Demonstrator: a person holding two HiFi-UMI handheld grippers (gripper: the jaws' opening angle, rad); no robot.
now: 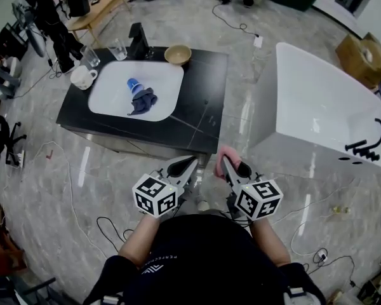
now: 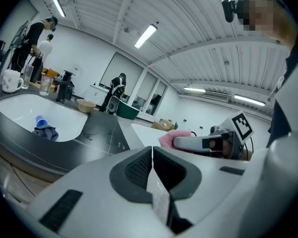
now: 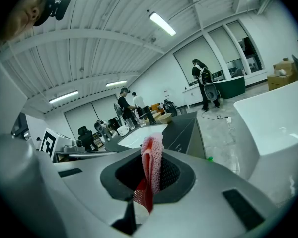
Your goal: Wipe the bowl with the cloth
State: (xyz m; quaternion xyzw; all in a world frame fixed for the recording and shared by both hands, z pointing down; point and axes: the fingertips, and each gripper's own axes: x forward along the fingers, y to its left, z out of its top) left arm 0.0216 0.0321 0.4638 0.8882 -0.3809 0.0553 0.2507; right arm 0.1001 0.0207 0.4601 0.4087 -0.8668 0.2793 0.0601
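Note:
The tan bowl (image 1: 178, 54) stands empty at the far edge of the black table (image 1: 197, 113), well ahead of both grippers; it also shows as the small bowl (image 2: 86, 104) in the left gripper view. My right gripper (image 1: 227, 165) is shut on a pink cloth (image 1: 229, 154), which sticks up between its pads as a folded pink cloth (image 3: 152, 162). My left gripper (image 1: 192, 164) is shut with nothing in it, its pads (image 2: 139, 170) pressed together. Both are held side by side near my body, short of the table's near edge.
A white tray (image 1: 114, 94) on the table carries a blue cup (image 1: 133, 84) and a dark blue rag (image 1: 143, 101). A white mug (image 1: 82, 77), glasses (image 1: 117, 48) and a black stand (image 1: 138, 41) sit around it. A white bathtub (image 1: 317, 107) stands at the right. Cables cross the floor.

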